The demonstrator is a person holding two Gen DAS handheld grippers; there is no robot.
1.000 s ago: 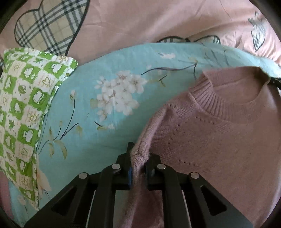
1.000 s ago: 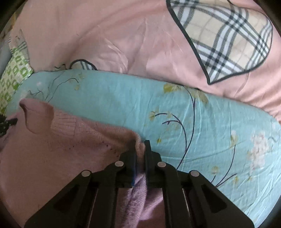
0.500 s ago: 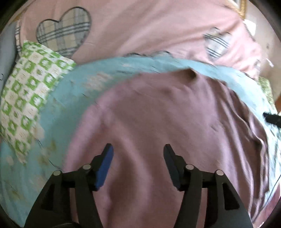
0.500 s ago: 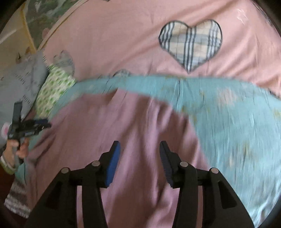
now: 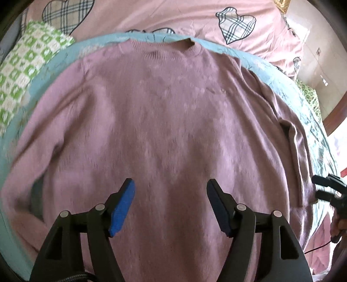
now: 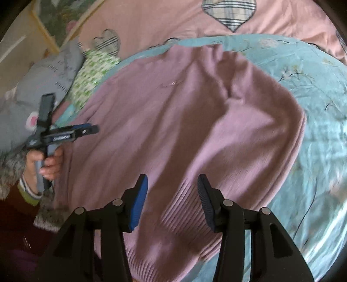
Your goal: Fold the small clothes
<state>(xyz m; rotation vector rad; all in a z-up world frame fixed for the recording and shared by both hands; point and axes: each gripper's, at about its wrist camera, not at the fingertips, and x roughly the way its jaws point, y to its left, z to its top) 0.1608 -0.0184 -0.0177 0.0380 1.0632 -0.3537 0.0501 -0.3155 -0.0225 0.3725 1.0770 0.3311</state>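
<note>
Where the frame edges cut it off, the sweater's (image 5: 164, 121) hem stays unseen, its knit blurred. It lies flat on a blue floral sheet (image 6: 314, 151) over a pink quilt (image 5: 164, 19). Left gripper (image 5: 170, 204) and right gripper (image 6: 172, 199) hover above it, both spread wide, empty.

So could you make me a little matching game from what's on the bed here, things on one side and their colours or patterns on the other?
Things:
1. sweater
2. sheet under the sweater
3. pillow
4. bedspread

Looks:
A. green and white checks
B. pink with plaid hearts
C. plain mauve knit
D. light blue with flowers

Pairs: 1-C, 2-D, 3-A, 4-B
</note>
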